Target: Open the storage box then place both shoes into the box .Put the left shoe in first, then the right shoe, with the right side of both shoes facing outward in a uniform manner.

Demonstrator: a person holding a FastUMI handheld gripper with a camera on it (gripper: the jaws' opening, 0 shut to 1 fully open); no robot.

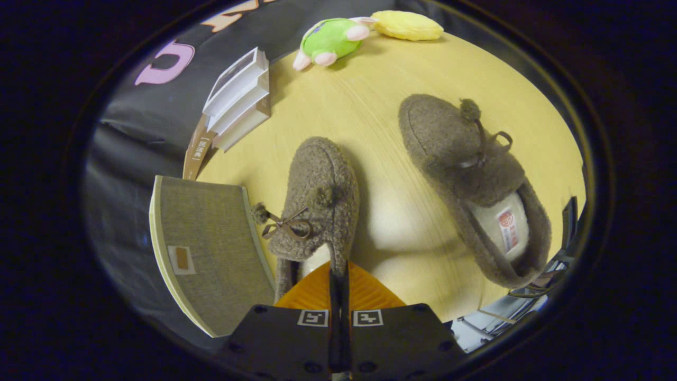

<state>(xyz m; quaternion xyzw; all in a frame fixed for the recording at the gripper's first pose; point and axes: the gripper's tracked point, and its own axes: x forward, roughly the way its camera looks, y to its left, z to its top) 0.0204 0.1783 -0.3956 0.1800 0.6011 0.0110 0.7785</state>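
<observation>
My gripper is shut on the heel-side rim of a brown fuzzy slipper; the rim's edge runs into the thin slit between my fingers. This slipper points away from me, and its bow and pompoms show on top. A second matching slipper lies on the light wooden table to the right, beyond my fingers, with its white lining and a red label visible. The grey fabric storage box stands just left of the held slipper, showing one flat grey face with a small label patch. I cannot tell whether the box is open.
A white stepped rack with a brown card beside it stands at the table's far left edge against the black wall. A green plush toy and a yellow plush lie at the far end. Metal frame parts show past the table's right edge.
</observation>
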